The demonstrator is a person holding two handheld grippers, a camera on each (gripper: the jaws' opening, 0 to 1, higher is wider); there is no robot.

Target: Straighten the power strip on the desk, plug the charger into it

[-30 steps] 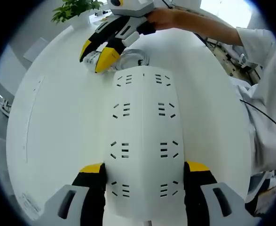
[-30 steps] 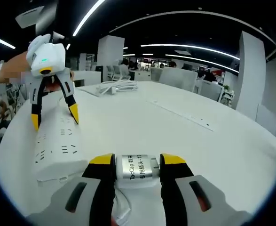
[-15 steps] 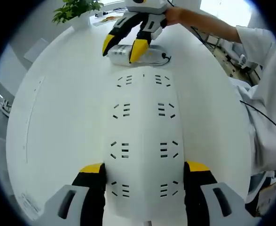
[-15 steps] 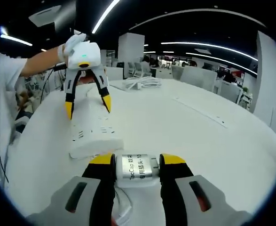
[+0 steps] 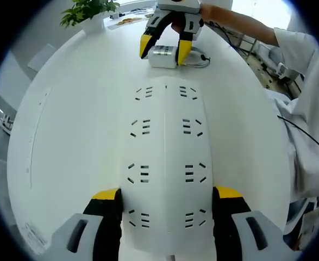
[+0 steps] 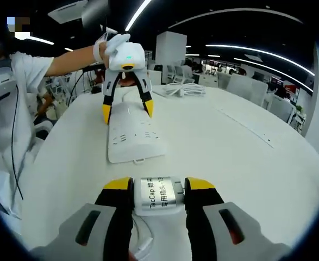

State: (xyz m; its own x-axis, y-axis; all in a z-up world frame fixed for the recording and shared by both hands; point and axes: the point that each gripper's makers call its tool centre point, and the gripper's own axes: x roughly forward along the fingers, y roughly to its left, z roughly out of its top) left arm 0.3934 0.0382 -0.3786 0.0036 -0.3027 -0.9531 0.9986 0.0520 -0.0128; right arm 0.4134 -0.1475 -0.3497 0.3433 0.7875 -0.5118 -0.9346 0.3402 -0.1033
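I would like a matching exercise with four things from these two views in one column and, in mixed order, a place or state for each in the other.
Things
1. power strip
2. charger
3. potted plant
4. coiled white cable

Places or states
A. lies on the desk far behind the left gripper
B. clamped at one end between the left gripper's jaws
C. stands at the desk's far edge, green leaves
D. held between the jaws of the right gripper

Pairs: 1-B, 2-D, 3-C, 4-A
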